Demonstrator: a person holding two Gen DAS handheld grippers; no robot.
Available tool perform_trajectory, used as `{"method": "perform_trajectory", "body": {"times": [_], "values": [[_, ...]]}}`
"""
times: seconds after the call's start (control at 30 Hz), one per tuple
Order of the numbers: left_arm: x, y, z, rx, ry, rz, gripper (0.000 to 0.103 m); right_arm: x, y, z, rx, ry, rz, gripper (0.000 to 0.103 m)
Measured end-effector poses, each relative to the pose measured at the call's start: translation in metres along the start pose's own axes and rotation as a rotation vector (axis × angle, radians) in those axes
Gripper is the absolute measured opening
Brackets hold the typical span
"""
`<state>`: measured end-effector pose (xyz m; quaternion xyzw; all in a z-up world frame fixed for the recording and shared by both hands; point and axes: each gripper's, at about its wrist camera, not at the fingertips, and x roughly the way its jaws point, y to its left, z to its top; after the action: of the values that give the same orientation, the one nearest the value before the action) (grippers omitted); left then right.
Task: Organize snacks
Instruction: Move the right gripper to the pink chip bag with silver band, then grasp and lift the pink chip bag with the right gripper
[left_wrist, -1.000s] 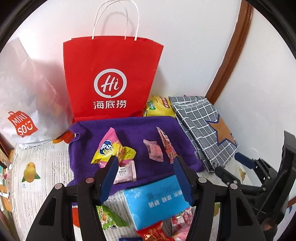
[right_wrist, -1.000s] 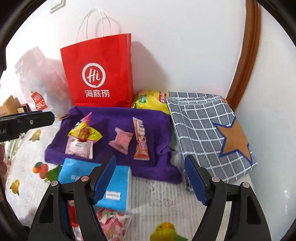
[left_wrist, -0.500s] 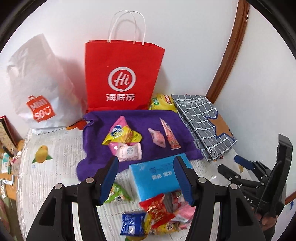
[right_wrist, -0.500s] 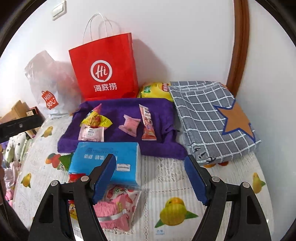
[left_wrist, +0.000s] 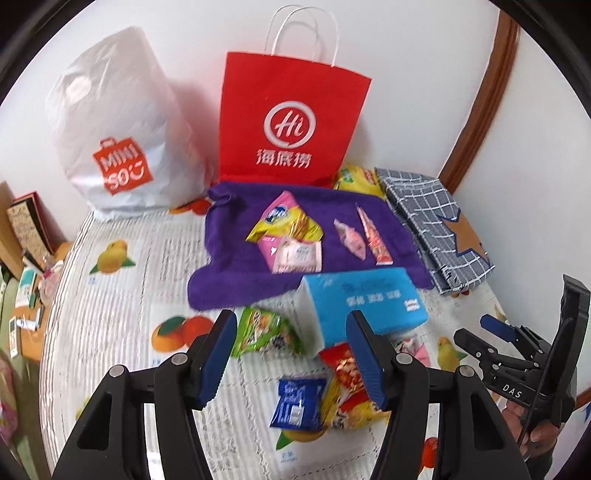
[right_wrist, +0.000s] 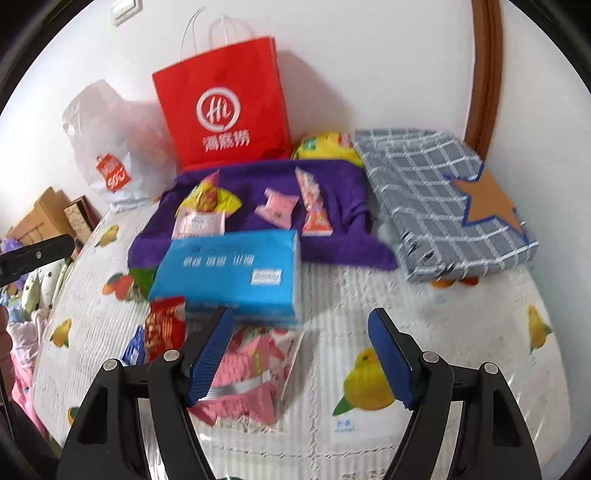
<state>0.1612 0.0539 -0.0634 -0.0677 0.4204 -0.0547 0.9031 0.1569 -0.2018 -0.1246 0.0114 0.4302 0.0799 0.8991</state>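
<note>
Left wrist view: I hold my left gripper (left_wrist: 290, 356) half open and empty above the loose snack pile, with the blue tissue pack (left_wrist: 364, 304) as my marker. Left of that pack lies a green packet (left_wrist: 264, 334); in front of it sit a red packet (left_wrist: 341, 363) and a blue packet (left_wrist: 297, 404), overlapping between my jaws. I judge the main risk is pinching two crinkly wrappers at once, since they lie stacked and the frame is blurred. Behind the pack, four sorted snacks rest on the purple towel (left_wrist: 229, 236).

Right wrist view: my right gripper (right_wrist: 299, 354) stands wide and empty just in front of the tissue pack (right_wrist: 229, 273). A pink packet (right_wrist: 251, 373) lies under its left jaw, touching the pack's near edge. Closing here could, I judge, catch the pack's corner or drag the packet off the fruit-print mat (right_wrist: 369, 325).
</note>
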Motion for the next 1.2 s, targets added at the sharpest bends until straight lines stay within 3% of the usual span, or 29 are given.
{"method": "perform_trajectory", "body": {"times": [0.63, 1.2], "values": [[0.009, 0.022, -0.021, -0.052, 0.050, -0.029, 0.059, 0.028, 0.040, -0.037, -0.071, 0.130, 0.162, 0.076], [0.014, 0.036, -0.027, -0.087, 0.062, -0.023, 0.059, 0.049, 0.051, -0.047, -0.124, 0.203, 0.120, 0.077]]}}
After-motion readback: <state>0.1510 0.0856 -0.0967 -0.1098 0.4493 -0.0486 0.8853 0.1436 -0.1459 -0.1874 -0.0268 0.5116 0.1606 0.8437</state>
